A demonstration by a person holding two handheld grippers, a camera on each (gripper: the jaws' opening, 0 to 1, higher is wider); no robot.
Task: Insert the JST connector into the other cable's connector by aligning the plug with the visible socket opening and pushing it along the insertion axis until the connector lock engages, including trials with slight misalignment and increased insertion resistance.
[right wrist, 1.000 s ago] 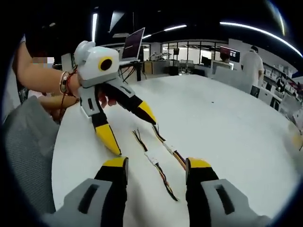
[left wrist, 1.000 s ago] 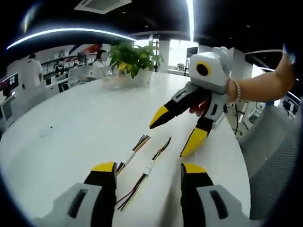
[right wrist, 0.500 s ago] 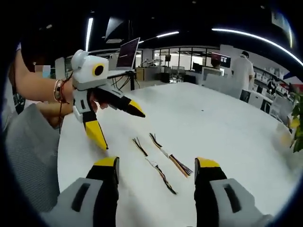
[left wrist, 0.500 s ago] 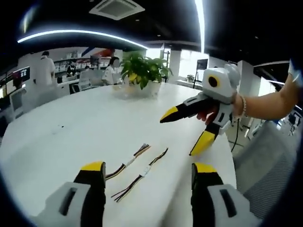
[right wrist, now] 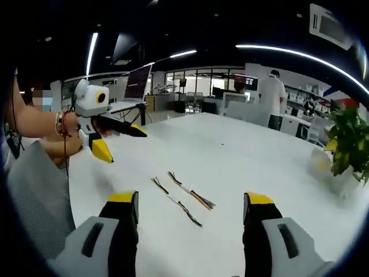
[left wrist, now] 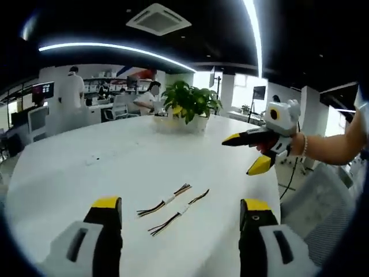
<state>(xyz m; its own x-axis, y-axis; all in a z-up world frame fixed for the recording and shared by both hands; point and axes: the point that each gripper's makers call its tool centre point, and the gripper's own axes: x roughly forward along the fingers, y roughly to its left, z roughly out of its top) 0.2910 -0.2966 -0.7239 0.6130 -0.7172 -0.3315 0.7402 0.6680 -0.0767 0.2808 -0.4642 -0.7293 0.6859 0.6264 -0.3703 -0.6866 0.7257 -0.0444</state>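
Two cables (left wrist: 173, 206) lie side by side on white worktop (left wrist: 86, 184), plant (left wrist: 190, 104) beyond; both tools, left (left wrist: 179, 222) and right (right wrist: 190, 216), spread, holding nothing.

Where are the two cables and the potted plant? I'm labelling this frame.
far cable (left wrist: 165, 201), left gripper view, on its white connector.
near cable (left wrist: 181, 210), left gripper view, on its white connector.
potted plant (left wrist: 191, 101), left gripper view, on its leaves.

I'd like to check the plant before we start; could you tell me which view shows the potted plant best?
The left gripper view: the potted plant stands whole, pot and leaves, at the white table's far side. The right gripper view catches the plant cut off at its right edge.
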